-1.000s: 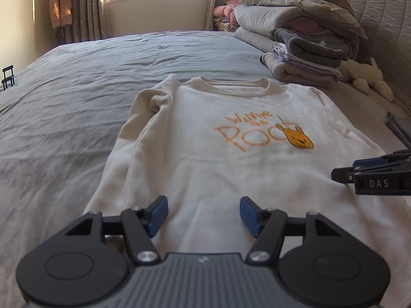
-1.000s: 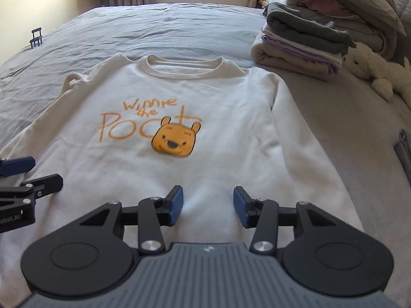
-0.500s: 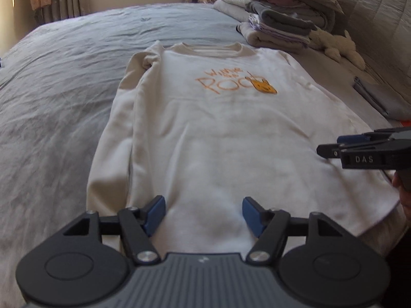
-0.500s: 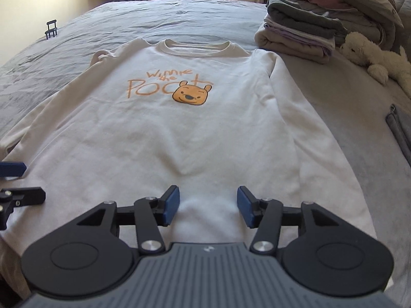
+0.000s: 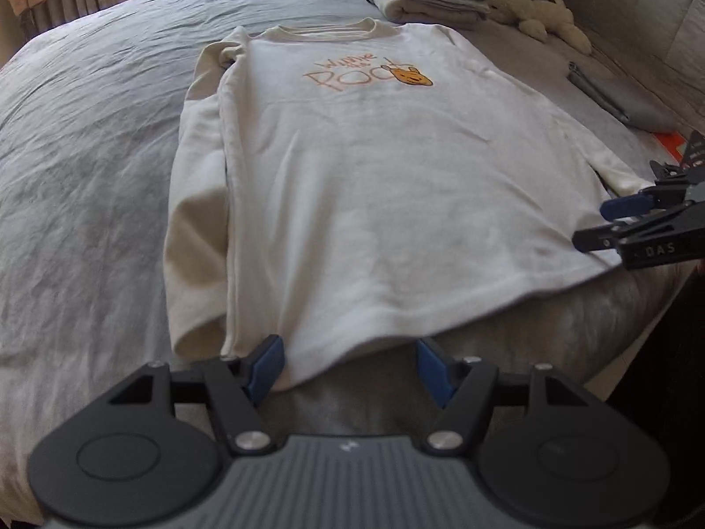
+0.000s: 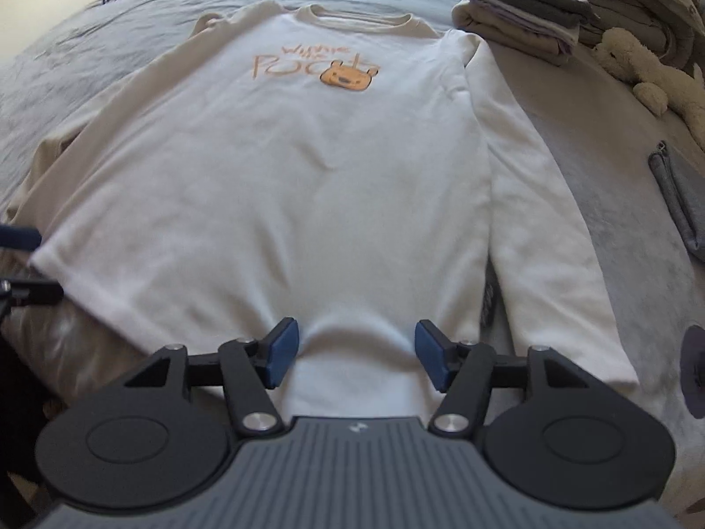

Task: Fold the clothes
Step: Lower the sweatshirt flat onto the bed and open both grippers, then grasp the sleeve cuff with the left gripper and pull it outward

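Observation:
A cream sweatshirt [image 5: 352, 176] with an orange bear print lies flat, front up, on the grey bed, collar far from me, sleeves straight down its sides. My left gripper [image 5: 348, 368] is open at the hem's left corner, the hem edge just between its blue pads. My right gripper [image 6: 354, 355] is open over the hem [image 6: 352, 366] near the right side, cloth lying under and between its pads. The right gripper [image 5: 617, 225] also shows side-on at the right edge of the left wrist view. Neither holds the cloth.
Folded blankets [image 6: 528, 13] and a white plush toy [image 6: 652, 70] sit at the bed's far right. A grey zipped item [image 6: 678, 194] lies right of the sweatshirt. The grey bedspread [image 5: 88, 154] stretches wide to the left. The bed's near edge drops off just under the hem.
Both grippers have drawn back from over the sweatshirt's chest to its hem at the bed's near edge. Both stayed open.

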{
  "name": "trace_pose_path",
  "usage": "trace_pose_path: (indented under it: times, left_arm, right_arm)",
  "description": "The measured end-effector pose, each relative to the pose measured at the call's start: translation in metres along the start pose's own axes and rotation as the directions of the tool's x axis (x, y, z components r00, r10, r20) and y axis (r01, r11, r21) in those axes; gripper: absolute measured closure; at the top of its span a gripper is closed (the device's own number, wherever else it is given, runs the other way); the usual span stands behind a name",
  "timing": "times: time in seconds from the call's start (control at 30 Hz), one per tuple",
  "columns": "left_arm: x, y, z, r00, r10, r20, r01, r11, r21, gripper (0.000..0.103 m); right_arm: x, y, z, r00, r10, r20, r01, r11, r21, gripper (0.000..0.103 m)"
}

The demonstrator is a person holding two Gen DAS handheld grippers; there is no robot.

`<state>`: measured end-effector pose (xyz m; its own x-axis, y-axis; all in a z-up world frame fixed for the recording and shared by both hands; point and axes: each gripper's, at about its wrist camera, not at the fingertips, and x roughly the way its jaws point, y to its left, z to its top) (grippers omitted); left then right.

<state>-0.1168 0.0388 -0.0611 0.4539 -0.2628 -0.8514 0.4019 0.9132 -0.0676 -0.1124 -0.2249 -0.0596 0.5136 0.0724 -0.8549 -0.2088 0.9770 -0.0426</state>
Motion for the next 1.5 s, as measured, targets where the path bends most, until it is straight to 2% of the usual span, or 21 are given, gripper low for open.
trace_pose_path:
  times: [0.13, 0.27, 0.43, 0.5, 0.57, 0.73, 0.8, 0.83, 0.87, 0.9, 0.97, 1.07, 1.17, 1.27, 1.37, 1.5]
  left_arm:
    - [-0.012, 0.013, -0.006, 0.998, -0.044, -0.040, 0.042, 0.998, -0.051, 0.036]
    - [-0.038, 0.032, -0.011, 0.997, -0.078, 0.016, 0.080, 0.990, -0.112, 0.036]
    - [-0.056, 0.053, -0.005, 0.996, -0.022, 0.092, 0.037, 0.986, -0.161, 0.036]
    - [-0.057, 0.062, -0.001, 0.994, 0.002, 0.110, 0.018, 0.983, -0.185, 0.039]
    - [-0.051, 0.072, 0.005, 0.994, 0.009, 0.111, 0.016, 0.974, -0.225, 0.050]
    - [-0.033, 0.095, 0.020, 0.994, -0.006, 0.111, 0.042, 0.943, -0.330, 0.053]
    - [-0.025, 0.101, 0.025, 0.996, -0.006, 0.094, 0.040, 0.932, -0.361, 0.059]
    - [-0.021, 0.104, 0.027, 0.996, -0.006, 0.086, 0.038, 0.926, -0.376, 0.070]
    - [-0.017, 0.107, 0.029, 0.997, -0.007, 0.077, 0.037, 0.919, -0.392, 0.088]
    - [-0.012, 0.110, 0.031, 0.998, -0.008, 0.069, 0.035, 0.913, -0.407, 0.095]
    - [-0.007, 0.115, 0.035, 0.998, -0.001, 0.057, 0.026, 0.902, -0.432, 0.099]
    - [-0.018, 0.122, 0.041, 0.992, 0.084, 0.089, -0.038, 0.904, -0.427, 0.099]
    - [-0.035, 0.132, 0.050, 0.971, 0.202, 0.129, -0.133, 0.903, -0.409, 0.099]
    - [-0.053, 0.148, 0.062, 0.937, 0.309, 0.162, -0.223, 0.887, -0.403, 0.099]
    - [-0.068, 0.165, 0.075, 0.891, 0.412, 0.192, -0.313, 0.863, -0.397, 0.099]
    - [-0.081, 0.185, 0.090, 0.815, 0.537, 0.219, -0.435, 0.816, -0.381, 0.099]
  right_arm:
    - [-0.008, -0.007, -0.008, 0.999, 0.007, -0.053, -0.007, 1.000, 0.005, 0.039]
    - [-0.021, -0.006, -0.005, 0.999, 0.002, -0.041, -0.003, 1.000, -0.018, 0.039]
    - [-0.032, -0.004, 0.008, 0.999, 0.044, -0.006, -0.044, 0.999, -0.014, 0.039]
    - [-0.032, -0.001, 0.015, 0.998, 0.059, 0.004, -0.059, 0.998, -0.012, 0.039]
    - [-0.031, 0.003, 0.022, 0.998, 0.066, 0.013, -0.065, 0.998, -0.017, 0.039]
    - [-0.028, 0.012, 0.030, 0.996, 0.081, 0.022, -0.080, 0.996, -0.033, 0.039]
    - [-0.026, 0.015, 0.033, 0.996, 0.089, 0.023, -0.088, 0.995, -0.038, 0.039]
    - [-0.026, 0.017, 0.034, 0.995, 0.092, 0.024, -0.091, 0.995, -0.041, 0.039]
    - [-0.025, 0.018, 0.035, 0.995, 0.096, 0.025, -0.095, 0.995, -0.043, 0.039]
    - [-0.024, 0.019, 0.037, 0.995, 0.100, 0.026, -0.099, 0.994, -0.041, 0.039]
    - [-0.023, 0.020, 0.039, 0.994, 0.106, 0.030, -0.105, 0.994, -0.036, 0.039]
    - [-0.022, 0.020, 0.041, 0.993, 0.115, 0.032, -0.114, 0.993, -0.030, 0.039]
    - [-0.021, 0.019, 0.043, 0.992, 0.121, 0.032, -0.121, 0.992, -0.024, 0.039]
    - [-0.020, 0.018, 0.045, 0.992, 0.124, 0.033, -0.123, 0.992, -0.018, 0.039]
    - [-0.019, 0.018, 0.048, 0.991, 0.125, 0.035, -0.125, 0.992, -0.015, 0.039]
    - [-0.018, 0.018, 0.053, 0.990, 0.133, 0.038, -0.133, 0.991, -0.010, 0.039]
